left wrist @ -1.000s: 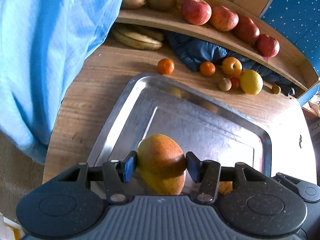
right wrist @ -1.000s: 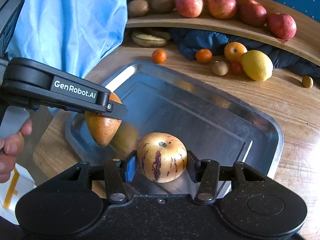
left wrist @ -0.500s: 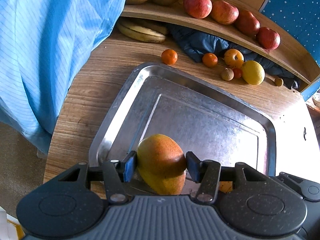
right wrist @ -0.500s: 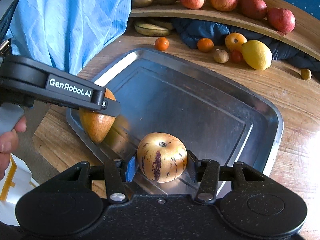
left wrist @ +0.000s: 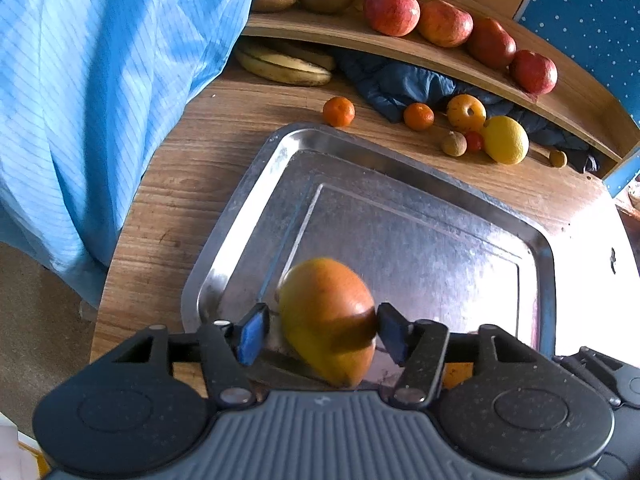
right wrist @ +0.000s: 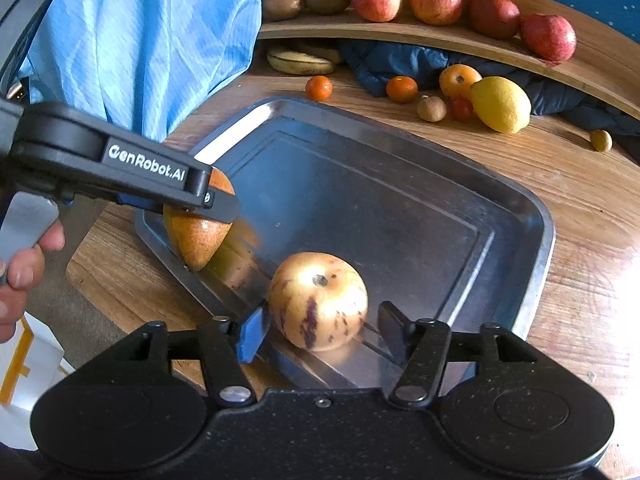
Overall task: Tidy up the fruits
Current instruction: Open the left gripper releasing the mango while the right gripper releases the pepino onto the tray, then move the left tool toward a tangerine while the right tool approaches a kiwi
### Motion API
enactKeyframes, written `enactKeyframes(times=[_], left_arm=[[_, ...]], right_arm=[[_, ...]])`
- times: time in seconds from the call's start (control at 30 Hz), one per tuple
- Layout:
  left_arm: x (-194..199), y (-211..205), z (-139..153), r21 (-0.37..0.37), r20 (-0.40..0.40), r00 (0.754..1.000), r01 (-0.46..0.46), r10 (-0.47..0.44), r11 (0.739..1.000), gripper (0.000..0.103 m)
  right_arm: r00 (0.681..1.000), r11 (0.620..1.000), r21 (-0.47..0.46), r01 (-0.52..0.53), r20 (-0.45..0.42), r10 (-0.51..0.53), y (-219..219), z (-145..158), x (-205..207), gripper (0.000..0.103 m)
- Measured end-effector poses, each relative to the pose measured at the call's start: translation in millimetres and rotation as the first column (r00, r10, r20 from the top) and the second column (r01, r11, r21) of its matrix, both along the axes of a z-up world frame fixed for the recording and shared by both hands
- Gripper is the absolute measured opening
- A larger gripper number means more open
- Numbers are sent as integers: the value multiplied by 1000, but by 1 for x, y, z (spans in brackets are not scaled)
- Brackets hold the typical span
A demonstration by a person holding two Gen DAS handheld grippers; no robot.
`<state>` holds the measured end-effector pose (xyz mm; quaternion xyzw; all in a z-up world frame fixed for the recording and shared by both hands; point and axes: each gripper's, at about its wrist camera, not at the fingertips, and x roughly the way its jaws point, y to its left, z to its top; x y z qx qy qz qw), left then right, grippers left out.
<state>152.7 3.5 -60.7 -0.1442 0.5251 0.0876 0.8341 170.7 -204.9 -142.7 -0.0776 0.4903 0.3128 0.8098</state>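
Wooden table [right wrist: 580,200] bears metal tray [right wrist: 536,216]. Left gripper [left wrist: 320,326] spread, mango [left wrist: 326,320] loose between. Right gripper [right wrist: 320,328] wide around striped fruit [right wrist: 318,300].

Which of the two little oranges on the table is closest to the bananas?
The left small orange, sitting alone on bare wood just off the tray's far corner. The other small orange lies farther from the bananas, against the dark blue cloth.

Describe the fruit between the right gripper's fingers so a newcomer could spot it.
Start at the metal tray on the wooden table. At its near edge sits a round pale fruit. Unlike the plain orange mango beside it, its cream skin carries purple streaks.
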Motion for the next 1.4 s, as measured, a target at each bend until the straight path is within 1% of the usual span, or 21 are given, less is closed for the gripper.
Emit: enactKeyframes(times=[0.07,0.13,0.2,0.27,0.43,0.5,0.6,0.7,0.8,0.9,1.17,1.4], left_arm=[[-6,-2,2,6,2,1000,6,-6,1000,78],[-11,-4,5,10,0,1000,15,-15,1000,84],[-17,-6,8,8,-4,1000,28,-28,1000,88],[-24,-7,11,8,-13,999,46,-46,999,96],[-37,-13,19,52,-41,994,100,-98,994,102],[-40,-16,20,72,-64,991,123,-118,990,102],[-42,-20,17,109,-121,982,158,-144,981,103],[-42,-20,13,152,-172,971,191,-164,970,103],[-39,-18,12,168,-193,965,208,-175,964,103],[-33,-14,13,179,-199,964,215,-178,960,103],[-1,0,24,206,-175,970,206,-171,957,103],[28,10,28,220,-154,971,216,-184,951,103]], right_arm=[[1000,1000,5,4,0,-4,-4,2,-3,72],[1000,1000,11,4,1,-4,-8,5,-8,78],[1000,1000,15,-2,4,2,-11,10,-14,84],[1000,1000,13,-9,12,9,-15,14,-19,89],[1000,1000,-26,-12,28,13,-21,21,-24,97],[1000,999,-48,1,30,0,-24,22,-25,100],[999,997,-73,25,23,-23,-30,22,-26,102],[999,996,-84,41,11,-40,-34,22,-24,102],[998,995,-81,59,15,-58,-39,23,-19,102],[997,994,-75,79,17,-78,-41,24,-11,102],[993,993,-46,108,41,-107,-38,30,14,102],[989,990,-21,138,52,-136,-32,33,42,102]])
